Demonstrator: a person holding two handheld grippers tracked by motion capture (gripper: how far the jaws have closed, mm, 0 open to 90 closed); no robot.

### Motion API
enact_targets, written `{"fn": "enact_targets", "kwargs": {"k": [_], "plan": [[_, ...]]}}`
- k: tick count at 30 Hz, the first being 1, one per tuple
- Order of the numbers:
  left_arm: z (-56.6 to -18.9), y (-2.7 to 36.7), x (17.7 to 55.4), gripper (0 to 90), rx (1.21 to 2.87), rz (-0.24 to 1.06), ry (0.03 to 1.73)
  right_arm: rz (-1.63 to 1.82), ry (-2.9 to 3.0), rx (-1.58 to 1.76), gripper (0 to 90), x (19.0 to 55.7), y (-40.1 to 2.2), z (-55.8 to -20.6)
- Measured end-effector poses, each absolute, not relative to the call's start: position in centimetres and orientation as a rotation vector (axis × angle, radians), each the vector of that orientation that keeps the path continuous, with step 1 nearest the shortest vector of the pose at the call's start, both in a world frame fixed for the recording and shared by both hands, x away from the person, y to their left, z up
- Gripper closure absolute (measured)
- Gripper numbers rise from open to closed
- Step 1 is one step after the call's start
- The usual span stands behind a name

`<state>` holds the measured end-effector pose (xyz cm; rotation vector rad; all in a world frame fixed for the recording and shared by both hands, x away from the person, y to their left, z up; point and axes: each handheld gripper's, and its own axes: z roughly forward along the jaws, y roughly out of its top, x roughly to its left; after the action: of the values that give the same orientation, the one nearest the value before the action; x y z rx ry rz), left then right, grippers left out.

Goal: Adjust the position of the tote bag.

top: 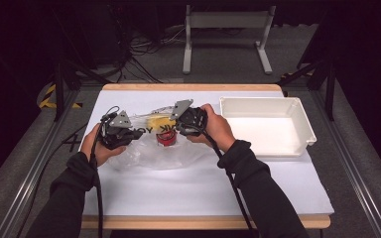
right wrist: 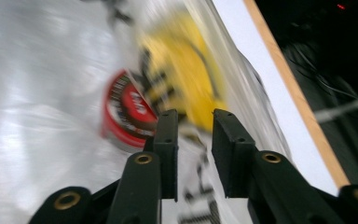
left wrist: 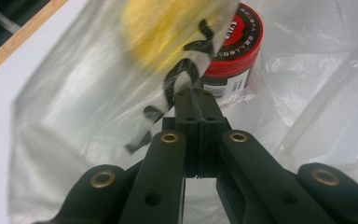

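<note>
Two claws work a clear, limp plastic bag (top: 154, 148) on the white bench (top: 203, 188).
Left gripper view: left claw (left wrist: 196, 93) clenched on slippery film beside the red-lidded jar (left wrist: 235, 46); grip folded edges. Right gripper view: right claw (right wrist: 195, 122) released, yellow round object (right wrist: 191, 70) ahead.

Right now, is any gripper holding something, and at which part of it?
The left gripper is shut on the clear plastic bag, pinching its printed film near the red-lidded jar. The right gripper stands open, holding nothing.
</note>
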<state>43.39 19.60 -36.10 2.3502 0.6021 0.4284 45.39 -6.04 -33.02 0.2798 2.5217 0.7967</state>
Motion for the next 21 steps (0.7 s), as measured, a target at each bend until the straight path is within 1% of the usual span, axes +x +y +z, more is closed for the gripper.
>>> {"fn": "enact_targets", "kwargs": {"k": [1, 2, 4, 6, 12, 13, 14, 15, 18, 19, 20, 21], "plan": [[-36.1, 19.4, 43.4, 90.0, 2.36, 0.434, 0.596, 0.8, 2.543, 0.269, 64.8, 45.3, -5.9, -33.0], [-36.1, 19.4, 43.4, 90.0, 2.36, 0.434, 0.596, 0.8, 2.543, 0.269, 64.8, 45.3, -5.9, -33.0], [-36.3, 19.1, 43.5, 90.0, 2.375, 0.448, 0.597, 0.784, 2.57, 0.218, 81.2, 44.8, -5.6, -33.1], [-36.3, 18.9, 43.5, 90.0, 2.384, 0.448, 0.591, 0.779, 2.592, 0.177, 90.0, 44.6, -5.5, -33.4], [-36.8, 18.1, 43.6, 90.0, 2.428, 0.441, 0.583, 0.581, 2.697, 0.125, 89.5, 44.8, -4.8, -35.2], [-37.0, 17.9, 43.7, 90.0, 2.438, 0.449, 0.588, 0.539, 2.72, 0.136, 86.0, 45.0, -4.7, -35.6], [-37.2, 17.8, 43.8, 87.1, 2.453, 0.457, 0.596, 0.44, 2.73, 0.164, 74.2, 45.6, -4.5, -36.3], [-37.6, 17.5, 44.1, 85.1, 2.492, 0.477, 0.604, 0.394, 2.723, 0.185, 69.3, 45.9, -4.5, -36.6], [-38.3, 17.3, 44.4, 81.7, 2.529, 0.482, 0.621, 0.375, 2.72, 0.223, 57.9, 46.4, -4.7, -37.1], [-38.4, 17.3, 44.5, 79.1, 2.534, 0.488, 0.64, 0.366, 2.717, 0.236, 53.4, 46.6, -4.8, -37.3], [-38.6, 17.3, 44.7, 74.7, 2.546, 0.481, 0.655, 0.336, 2.709, 0.246, 50.2, 46.7, -4.9, -37.4], [-38.9, 17.4, 44.9, 71.5, 2.565, 0.501, 0.679, 0.289, 2.711, 0.253, 47.9, 46.9, -4.9, -37.6]]}}
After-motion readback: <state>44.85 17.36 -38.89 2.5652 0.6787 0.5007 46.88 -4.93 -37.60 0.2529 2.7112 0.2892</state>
